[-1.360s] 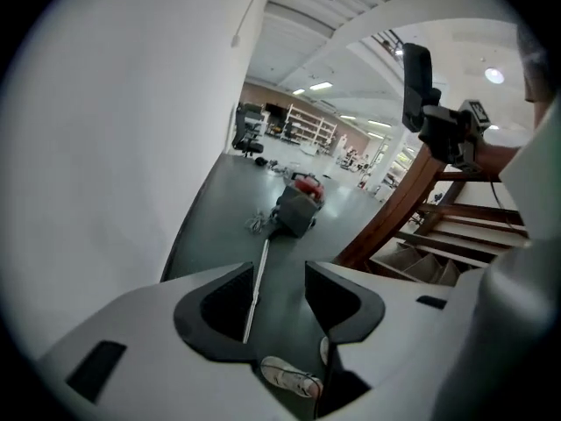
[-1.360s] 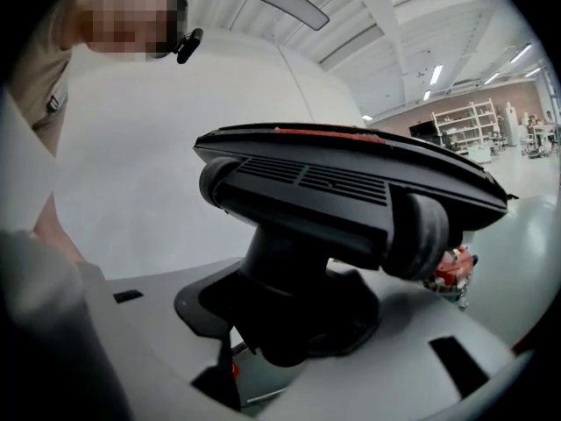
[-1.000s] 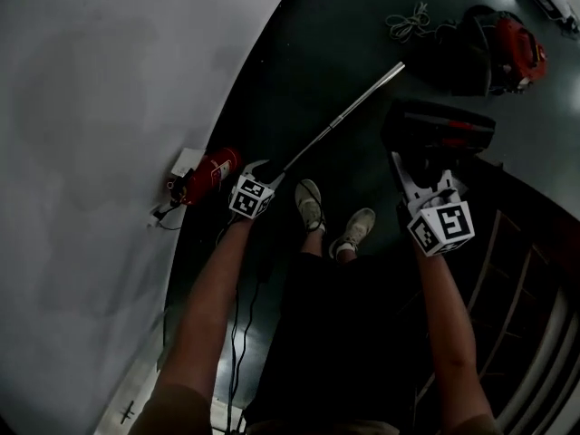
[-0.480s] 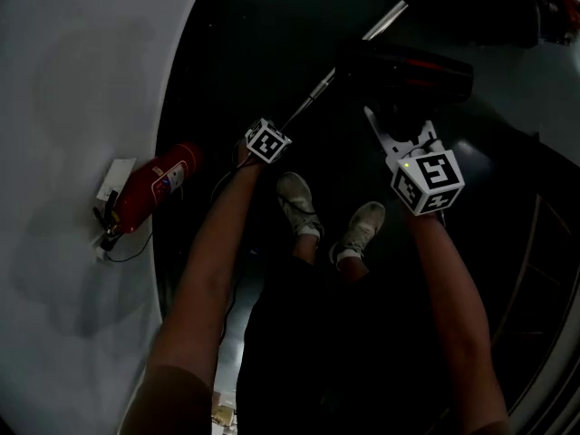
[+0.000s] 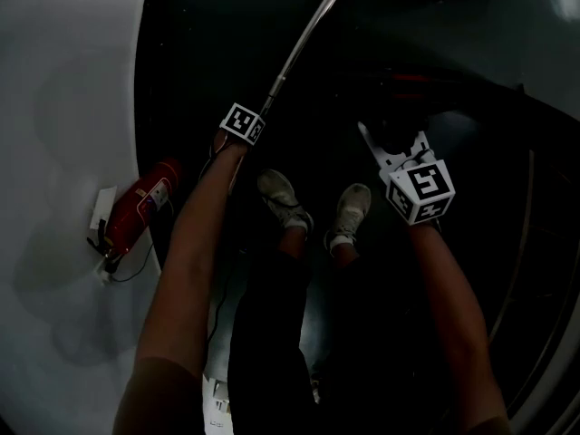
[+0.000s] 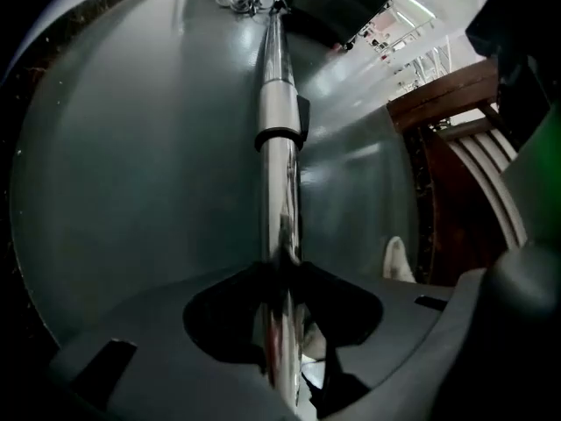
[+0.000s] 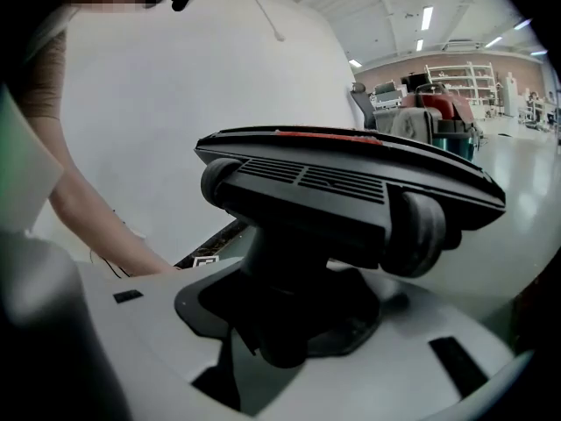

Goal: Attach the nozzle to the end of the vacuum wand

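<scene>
Over the floor (image 6: 131,147), my left tongs (image 6: 282,279) are closing on the wand (image 6: 279,103) and my right tongs (image 7: 289,323) clamp the nozzle (image 7: 351,182) by its neck. If I line them up badly, the wand could twist loose.

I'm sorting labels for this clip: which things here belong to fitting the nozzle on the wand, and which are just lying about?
In the job:
vacuum wand, between the closing jaws of the left gripper
nozzle, gripped at its neck by the right gripper

Lying about:
fire extinguisher
coiled cable, beyond the wand's far end
</scene>
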A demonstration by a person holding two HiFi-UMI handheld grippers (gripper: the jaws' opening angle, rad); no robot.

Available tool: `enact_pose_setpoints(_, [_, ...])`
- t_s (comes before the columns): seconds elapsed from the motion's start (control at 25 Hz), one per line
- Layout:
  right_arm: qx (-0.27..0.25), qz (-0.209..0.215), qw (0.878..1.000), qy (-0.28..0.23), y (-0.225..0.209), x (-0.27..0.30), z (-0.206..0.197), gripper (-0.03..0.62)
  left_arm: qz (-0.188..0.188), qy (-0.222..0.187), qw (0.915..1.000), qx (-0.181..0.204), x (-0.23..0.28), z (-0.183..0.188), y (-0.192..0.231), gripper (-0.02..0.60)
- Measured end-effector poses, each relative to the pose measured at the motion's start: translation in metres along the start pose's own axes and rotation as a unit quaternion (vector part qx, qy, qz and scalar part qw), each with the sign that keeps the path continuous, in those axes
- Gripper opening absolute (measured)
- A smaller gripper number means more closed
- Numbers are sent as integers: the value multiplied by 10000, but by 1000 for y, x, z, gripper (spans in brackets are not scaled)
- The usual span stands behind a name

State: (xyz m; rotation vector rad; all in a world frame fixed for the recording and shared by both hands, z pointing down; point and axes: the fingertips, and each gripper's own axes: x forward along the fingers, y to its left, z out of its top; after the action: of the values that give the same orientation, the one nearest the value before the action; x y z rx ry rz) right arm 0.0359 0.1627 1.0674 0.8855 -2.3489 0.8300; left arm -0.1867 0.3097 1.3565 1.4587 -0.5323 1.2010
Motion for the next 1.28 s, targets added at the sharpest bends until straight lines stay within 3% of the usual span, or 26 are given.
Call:
enact_pose_setpoints(0.12, [-191, -118, 9997, -88, 14, -47, 30, 187, -688, 375, 9968, -167, -47, 1, -47, 153])
enact_pose_setpoints(0.24, [-168, -90, 9993, -332, 26, -99, 69, 186, -1282, 354, 9893, -603, -129, 9, -96, 149])
enact_pose_setpoints(0.36, [-82, -181, 9976, -659, 32, -161, 121, 187, -1816, 133, 9771, -1098, -214, 41, -153, 147])
enact_pose_setpoints(0.48, [41, -373, 9939, -1037, 32, -217, 182, 187, -2100, 43, 9663, -1487, -289, 93, -203, 150])
enact_pose_setpoints(0.56, [151, -441, 9915, -1211, 32, -250, 212, 186, -2335, -1, 9544, -1858, -326, 121, -232, 155])
enact_pose_setpoints(0.72, [366, -451, 9894, -1332, 61, -325, 253, 186, -2962, -239, 9150, -2730, -372, 127, -300, 164])
enact_pose_setpoints(0.88, [431, -711, 9813, -1734, 46, -375, 281, 186, -3157, -654, 8963, -3044, -400, 184, -335, 173])
enact_pose_setpoints(1.04, [568, -965, 9735, -1996, 44, -420, 294, 186, -3266, -922, 8811, -3294, -423, 210, -365, 183])
enact_pose_setpoints(1.12, [627, -1092, 9693, -2113, 42, -431, 303, 186, -3449, -1217, 8592, -3577, -441, 226, -374, 186])
enact_pose_setpoints(1.24, [925, -1303, 9582, -2372, 30, -433, 337, 187, -3831, -1857, 8017, -4194, -477, 275, -376, 192])
enact_pose_setpoints(1.28, [1038, -1373, 9545, -2435, 30, -436, 350, 186, -3884, -1994, 7867, -4365, -484, 284, -375, 193])
